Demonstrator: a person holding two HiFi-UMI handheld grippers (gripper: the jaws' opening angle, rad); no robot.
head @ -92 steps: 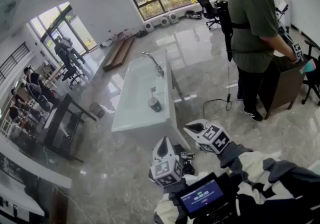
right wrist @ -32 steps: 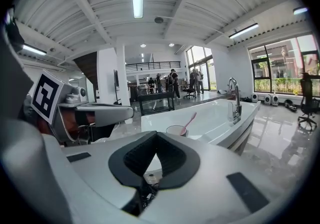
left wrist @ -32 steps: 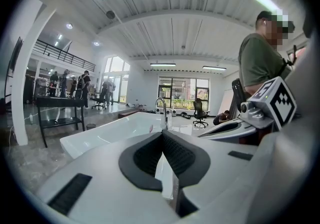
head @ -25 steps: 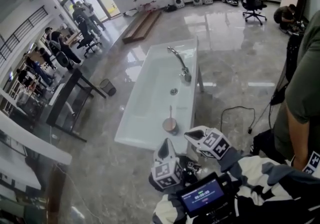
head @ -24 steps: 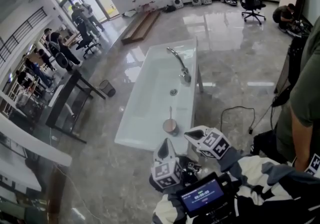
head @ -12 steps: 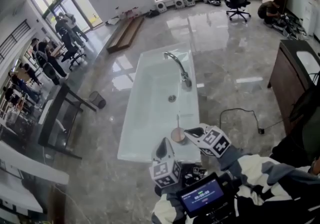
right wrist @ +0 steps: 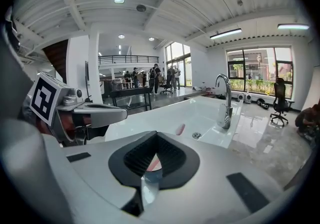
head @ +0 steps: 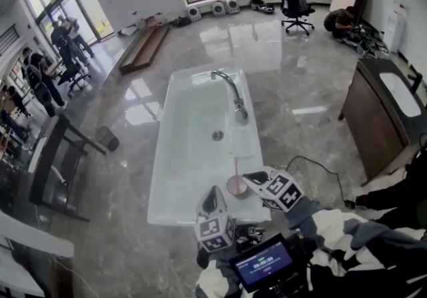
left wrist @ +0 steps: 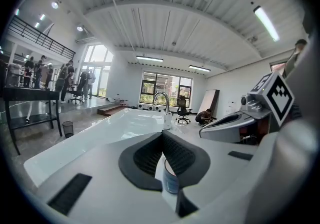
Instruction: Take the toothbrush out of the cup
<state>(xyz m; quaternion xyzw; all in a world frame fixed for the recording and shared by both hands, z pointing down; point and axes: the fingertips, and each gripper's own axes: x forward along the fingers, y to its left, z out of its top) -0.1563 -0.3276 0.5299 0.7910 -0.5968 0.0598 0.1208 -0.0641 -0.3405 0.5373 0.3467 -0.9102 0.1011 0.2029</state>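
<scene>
A brownish cup point(head: 237, 187) stands on the near right rim of a long white sink point(head: 190, 157), with a pink toothbrush point(head: 235, 167) upright in it. My left gripper point(head: 213, 193) is just short of the cup, to its left, jaws shut and empty. My right gripper point(head: 249, 176) sits at the cup's right side, also shut, holding nothing. In the left gripper view the cup point(left wrist: 170, 182) shows low behind the closed left gripper point(left wrist: 162, 136). Past the closed right gripper point(right wrist: 156, 136), the right gripper view shows the cup point(right wrist: 150, 180) and the toothbrush head point(right wrist: 180, 129).
A chrome faucet point(head: 235, 95) and a drain point(head: 217, 135) lie farther along the sink. A wooden cabinet point(head: 379, 117) stands at the right and a cable point(head: 313, 165) runs over the marble floor. A dark table point(head: 53, 157), a bin point(head: 105, 138) and several people are at the left.
The view has closed in on the sink. Both grippers have come forward, and the cup with the toothbrush is now right at their tips. Jaws stay shut.
</scene>
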